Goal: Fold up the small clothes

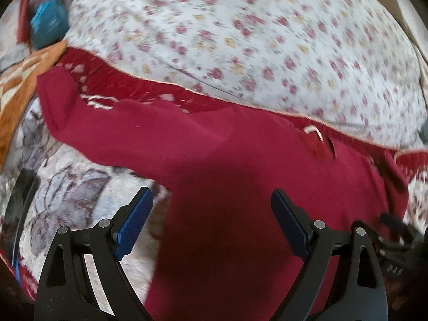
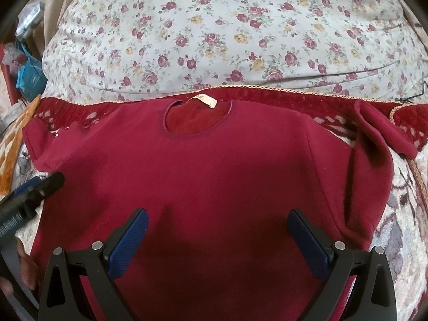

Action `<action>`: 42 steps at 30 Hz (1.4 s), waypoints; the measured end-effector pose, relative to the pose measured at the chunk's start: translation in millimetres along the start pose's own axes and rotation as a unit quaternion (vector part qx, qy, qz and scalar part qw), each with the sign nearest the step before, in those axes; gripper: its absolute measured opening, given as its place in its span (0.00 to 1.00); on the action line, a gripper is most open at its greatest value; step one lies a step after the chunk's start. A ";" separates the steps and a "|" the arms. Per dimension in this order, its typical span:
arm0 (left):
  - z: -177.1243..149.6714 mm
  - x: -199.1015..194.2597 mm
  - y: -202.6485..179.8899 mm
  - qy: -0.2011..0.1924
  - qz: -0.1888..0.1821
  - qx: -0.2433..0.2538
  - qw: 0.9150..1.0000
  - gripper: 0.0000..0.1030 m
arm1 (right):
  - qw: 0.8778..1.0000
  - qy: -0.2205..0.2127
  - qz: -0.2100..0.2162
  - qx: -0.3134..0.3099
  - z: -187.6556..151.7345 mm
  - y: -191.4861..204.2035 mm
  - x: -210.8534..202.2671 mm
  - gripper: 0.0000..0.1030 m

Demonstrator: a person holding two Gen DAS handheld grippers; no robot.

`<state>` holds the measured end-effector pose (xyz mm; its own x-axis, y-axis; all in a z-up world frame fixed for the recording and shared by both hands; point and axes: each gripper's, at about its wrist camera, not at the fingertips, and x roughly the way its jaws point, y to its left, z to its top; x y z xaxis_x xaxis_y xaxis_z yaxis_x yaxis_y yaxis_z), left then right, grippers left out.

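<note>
so there's a dark red top spread out flat, front up, on a patterned rug, neck hole pointing away toward a big flowery cushion. A pale tag sticks out at the back of the collar. The top edge of the top sits on the rug's red border, right up against the cushion

Sleeves: the one on the left side of the right wrist view lies stretched out sideways, the one on the right is kinked up and folded back on itself a bit

The right gripper hangs over the lower middle of the top, jaws wide apart, nothing between the blue pads. Can't tell if it's touching the cloth or just above it

The left gripper is also spread wide and empty, sitting over the left edge of the top, one pad over bare rug and the other over red fabric. That view is blurry, so fine detail is a no-go. You can see the same gripper poking in at the left of the right wrist view, near the left sleeve

Off to the far left there's an orange cloth and some blue clutter beside the cushion
</note>
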<state>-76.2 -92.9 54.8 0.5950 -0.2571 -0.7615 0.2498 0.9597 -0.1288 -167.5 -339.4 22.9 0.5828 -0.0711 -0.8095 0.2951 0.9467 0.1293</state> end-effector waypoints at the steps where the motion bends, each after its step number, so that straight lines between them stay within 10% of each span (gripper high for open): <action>1: 2.1 0.3 5.5 0.000 0.007 -0.007 1.000 0.87 | 1.000 0.001 0.000 -0.001 -0.2 0.5 0.4 1.00; 10: 27.4 -7.0 57.8 0.003 0.094 -0.042 0.995 0.87 | 1.000 0.005 0.002 -0.003 -0.2 0.8 1.3 1.00; 18: 92.0 23.0 145.0 -0.003 0.259 -0.062 0.964 0.87 | 1.000 0.013 -0.002 -0.017 -0.5 4.1 5.2 1.00; 33: 145.9 95.4 236.4 0.027 0.326 -0.122 0.937 0.87 | 0.999 0.022 0.027 0.004 2.8 -0.8 3.9 1.00; 36: 149.4 104.7 243.2 0.038 0.325 -0.125 0.937 0.73 | 0.999 0.023 0.023 -0.001 2.4 1.0 5.7 1.00; 42: 157.3 89.4 245.6 0.004 0.261 -0.134 0.956 0.09 | 1.000 0.020 0.024 -0.002 2.2 0.7 6.2 1.00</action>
<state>158.5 101.9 55.0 0.5795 0.2649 -0.7707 -0.2852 0.9518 0.1127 -162.0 -339.8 19.3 0.5656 -0.0140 -0.8246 0.2645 0.9501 0.1653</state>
